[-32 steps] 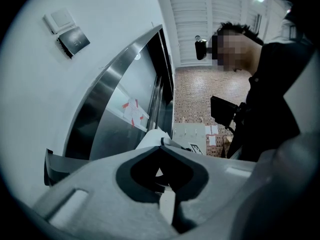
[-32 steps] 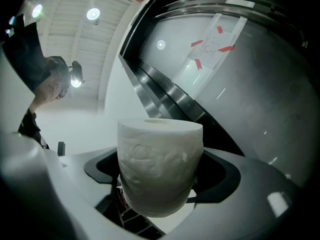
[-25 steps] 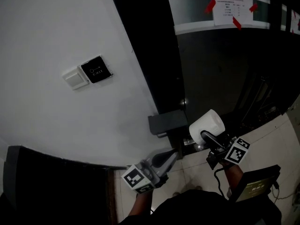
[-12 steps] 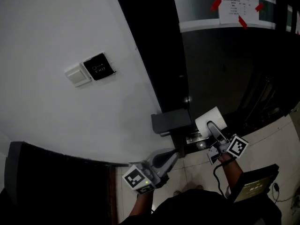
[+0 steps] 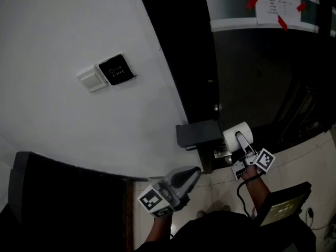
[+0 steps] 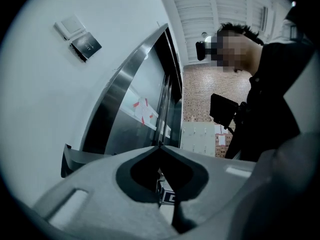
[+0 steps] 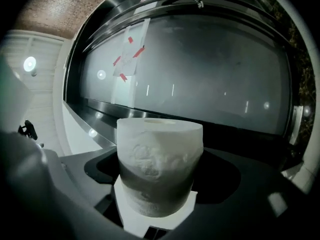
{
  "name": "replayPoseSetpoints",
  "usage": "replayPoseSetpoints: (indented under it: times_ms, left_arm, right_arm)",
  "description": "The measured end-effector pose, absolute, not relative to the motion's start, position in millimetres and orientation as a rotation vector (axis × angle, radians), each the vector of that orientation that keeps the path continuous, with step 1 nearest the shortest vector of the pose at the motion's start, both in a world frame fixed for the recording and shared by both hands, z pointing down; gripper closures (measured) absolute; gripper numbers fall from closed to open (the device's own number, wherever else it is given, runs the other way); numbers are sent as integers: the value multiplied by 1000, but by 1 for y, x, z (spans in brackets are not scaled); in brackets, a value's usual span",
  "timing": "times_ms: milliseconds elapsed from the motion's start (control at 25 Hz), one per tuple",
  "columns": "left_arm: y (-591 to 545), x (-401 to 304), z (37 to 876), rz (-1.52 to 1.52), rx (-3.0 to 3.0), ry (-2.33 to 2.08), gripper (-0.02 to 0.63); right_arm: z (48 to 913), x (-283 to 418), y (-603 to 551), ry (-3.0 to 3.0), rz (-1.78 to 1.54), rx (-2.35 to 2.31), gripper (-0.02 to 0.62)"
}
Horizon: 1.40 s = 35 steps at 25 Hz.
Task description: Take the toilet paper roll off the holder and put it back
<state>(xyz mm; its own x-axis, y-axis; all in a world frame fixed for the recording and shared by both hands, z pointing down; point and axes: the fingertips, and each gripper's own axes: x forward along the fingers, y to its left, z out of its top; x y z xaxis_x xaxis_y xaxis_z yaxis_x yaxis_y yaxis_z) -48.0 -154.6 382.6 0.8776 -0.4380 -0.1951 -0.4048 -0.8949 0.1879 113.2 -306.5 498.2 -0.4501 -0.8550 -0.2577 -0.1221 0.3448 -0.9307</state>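
One toilet paper roll clamped in right tongs, beside holder edge; left tongs together.

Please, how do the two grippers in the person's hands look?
The left gripper and the right gripper have grey, tapered jaws. Each carries a white cube with black square markers. A dark cable runs from the right one.

dark holder jutting from wall, glass door behind, open floor below
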Motion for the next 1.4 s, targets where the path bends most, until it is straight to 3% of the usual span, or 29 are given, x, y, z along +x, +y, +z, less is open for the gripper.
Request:
replayPoseSetpoints:
  times_ms: [520,1000,1400]
  left_arm:
    - [-155,-64,385,-335,2876,-738,605]
    - [-152,-58,388,-320,2886,-707,604]
    - [-150,-67,387,-325,2879,-746,604]
  right_arm:
    - [541,74,-321,1701,-1387,-845,147]
    - [541,74,-322,1761,-1377,-944,149]
    - [541,32,-317,1734,-1440,-878,149]
